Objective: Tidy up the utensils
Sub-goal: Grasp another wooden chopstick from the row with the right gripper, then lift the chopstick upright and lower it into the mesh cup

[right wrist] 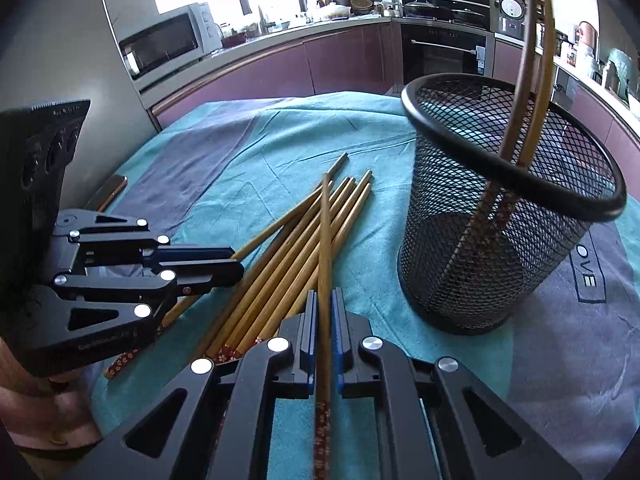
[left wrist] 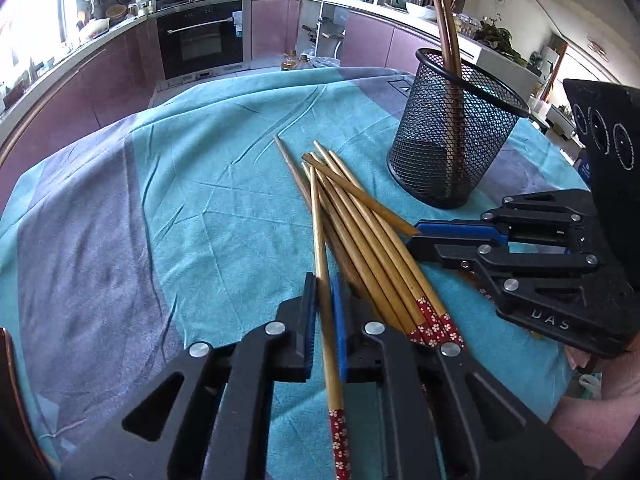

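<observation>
A pile of bamboo chopsticks [left wrist: 360,228] with red flowered ends lies on the teal cloth, also in the right wrist view [right wrist: 280,264]. A black mesh cup [left wrist: 452,132] stands upright behind it with two chopsticks [left wrist: 448,40] inside; it also shows in the right wrist view [right wrist: 504,216]. My left gripper [left wrist: 324,288] is shut on one chopstick [left wrist: 326,320]. My right gripper [right wrist: 325,304] is shut on another chopstick [right wrist: 325,248]. Each gripper shows in the other's view, right [left wrist: 416,236] and left [right wrist: 236,264], at the pile's sides.
The round table [left wrist: 120,208] has a teal and grey cloth. Kitchen counters, an oven [left wrist: 200,40] and a microwave [right wrist: 164,44] stand beyond the table. A phone [right wrist: 110,192] lies at the table's far left edge.
</observation>
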Tool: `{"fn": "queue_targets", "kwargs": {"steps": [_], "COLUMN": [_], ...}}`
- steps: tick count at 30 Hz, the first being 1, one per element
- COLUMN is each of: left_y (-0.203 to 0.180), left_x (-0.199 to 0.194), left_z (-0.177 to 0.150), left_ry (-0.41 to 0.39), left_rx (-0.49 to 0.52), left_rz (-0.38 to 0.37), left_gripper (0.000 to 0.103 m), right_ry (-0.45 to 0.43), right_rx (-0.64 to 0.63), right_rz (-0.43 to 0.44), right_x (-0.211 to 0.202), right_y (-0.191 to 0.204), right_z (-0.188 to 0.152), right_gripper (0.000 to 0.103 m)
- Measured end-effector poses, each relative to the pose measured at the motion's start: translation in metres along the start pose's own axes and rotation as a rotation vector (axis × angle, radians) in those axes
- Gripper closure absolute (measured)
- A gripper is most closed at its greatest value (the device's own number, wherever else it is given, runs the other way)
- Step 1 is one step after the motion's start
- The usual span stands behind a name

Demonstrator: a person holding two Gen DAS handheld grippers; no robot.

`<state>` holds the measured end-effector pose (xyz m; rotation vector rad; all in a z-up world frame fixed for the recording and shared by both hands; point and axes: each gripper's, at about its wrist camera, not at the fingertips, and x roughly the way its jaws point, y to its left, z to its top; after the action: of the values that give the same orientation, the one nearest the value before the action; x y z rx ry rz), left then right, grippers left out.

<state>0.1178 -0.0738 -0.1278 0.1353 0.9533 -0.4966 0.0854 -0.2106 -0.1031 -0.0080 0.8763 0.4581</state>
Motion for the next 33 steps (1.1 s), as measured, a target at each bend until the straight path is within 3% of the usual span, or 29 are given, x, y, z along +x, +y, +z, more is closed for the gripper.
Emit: {"fn": "queue_targets", "kwargs": {"steps": [7,21,33], "left_y": [-0.002,-0.014,-0.046], "left_x": [-0.029,-0.134,-0.178], "left_z": [0.004,0.042,0.095], "left_ry": [-0.072,-0.307,-0.468], "left_rx": [-0.013,0.001,0.029], "left_rz": [-0.037,-0.185,-0.251], "left_gripper": [0.095,0.096,0.096], "right_ry": [-0.099,-0.336,-0.528], "right_rx": [-0.014,0.036,0.067], "right_rz": [0.032,0.081,-0.003], "right_x": [-0.037,-0.121,-0.148], "right_y": [0.002,-0.023,-0.047], "right_z": [0.003,0.022,0.058], "right_gripper": [0.097,0.097,0.097]}}
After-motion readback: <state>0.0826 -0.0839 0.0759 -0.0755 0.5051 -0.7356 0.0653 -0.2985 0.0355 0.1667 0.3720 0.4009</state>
